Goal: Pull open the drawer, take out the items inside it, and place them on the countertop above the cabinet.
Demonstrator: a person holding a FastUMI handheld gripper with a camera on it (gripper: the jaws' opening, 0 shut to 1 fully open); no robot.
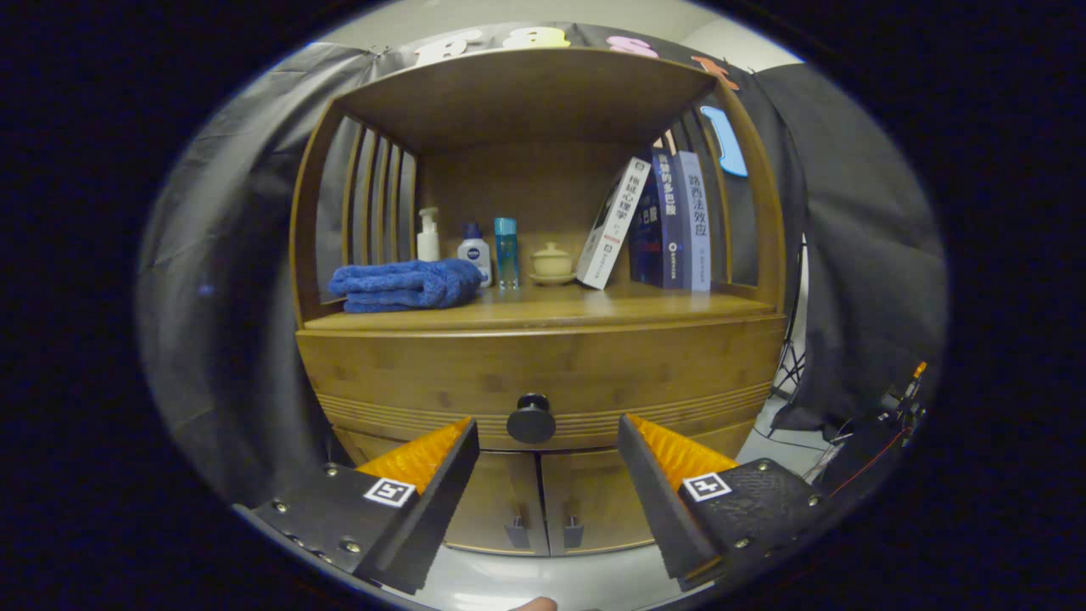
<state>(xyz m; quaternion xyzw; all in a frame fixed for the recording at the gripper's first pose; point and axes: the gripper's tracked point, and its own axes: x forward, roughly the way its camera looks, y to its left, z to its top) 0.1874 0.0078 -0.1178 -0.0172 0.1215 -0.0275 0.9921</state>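
claw (pixel 547 437) spread wide | drawer (pixel 543 373) shut, long axis crosswise | knob (pixel 531 418) facing claw

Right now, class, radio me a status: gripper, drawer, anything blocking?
Gripper open, fingers straddling the drawer knob, not touching it. Drawer shut, nothing taken out. Countertop holds blue towel, bottles, books; path to knob unblocked.
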